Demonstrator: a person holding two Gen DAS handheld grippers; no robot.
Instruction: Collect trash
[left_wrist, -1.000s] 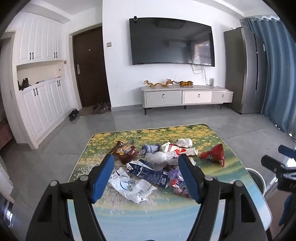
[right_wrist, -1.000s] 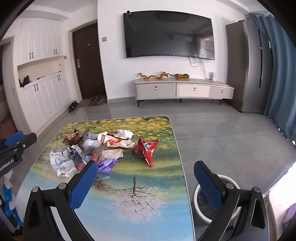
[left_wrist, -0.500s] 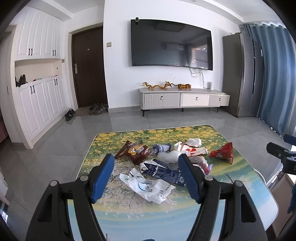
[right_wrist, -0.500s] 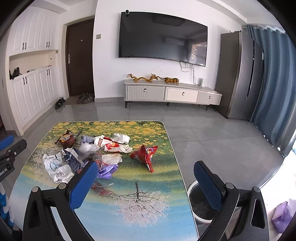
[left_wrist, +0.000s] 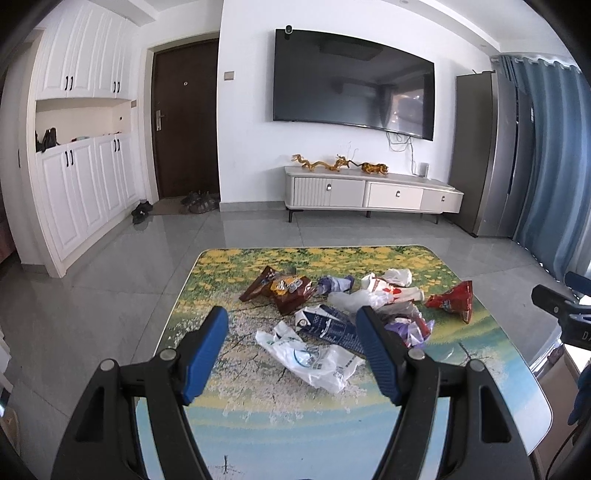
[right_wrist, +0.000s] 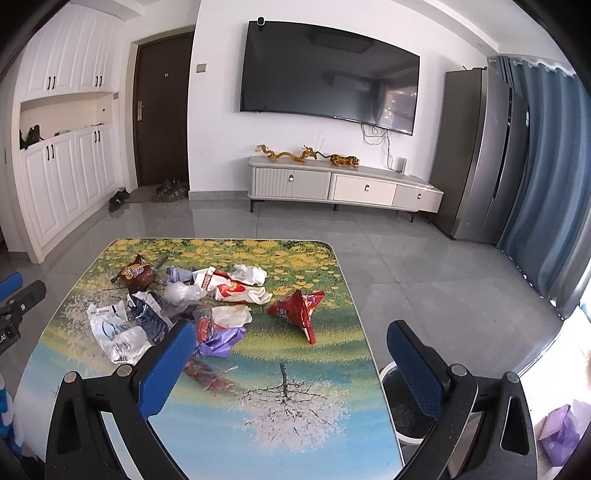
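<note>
A heap of wrappers lies mid-table: a white plastic bag (left_wrist: 314, 360), a dark blue carton (left_wrist: 328, 325), a brown snack bag (left_wrist: 284, 290), a red snack bag (left_wrist: 452, 301) and a purple wrapper (right_wrist: 219, 341). My left gripper (left_wrist: 291, 328) hovers open above the near side of the heap, the white bag between its blue fingers in view, nothing touched. My right gripper (right_wrist: 290, 341) is open over the table's right part, empty; the red snack bag (right_wrist: 299, 308) lies ahead of it. A white bin (right_wrist: 402, 406) with a dark liner stands off the table's right edge.
The table (right_wrist: 295, 435) has a glossy landscape print top with rounded corners. Grey tiled floor surrounds it. A TV cabinet (left_wrist: 373, 192) and wall TV stand at the far wall, a fridge and blue curtains at right. A purple box (right_wrist: 559, 439) lies on the floor.
Both views have drawn back and shifted sideways, so the trash heap sits a little farther from both grippers. Both grippers stay open. No trash has moved.
</note>
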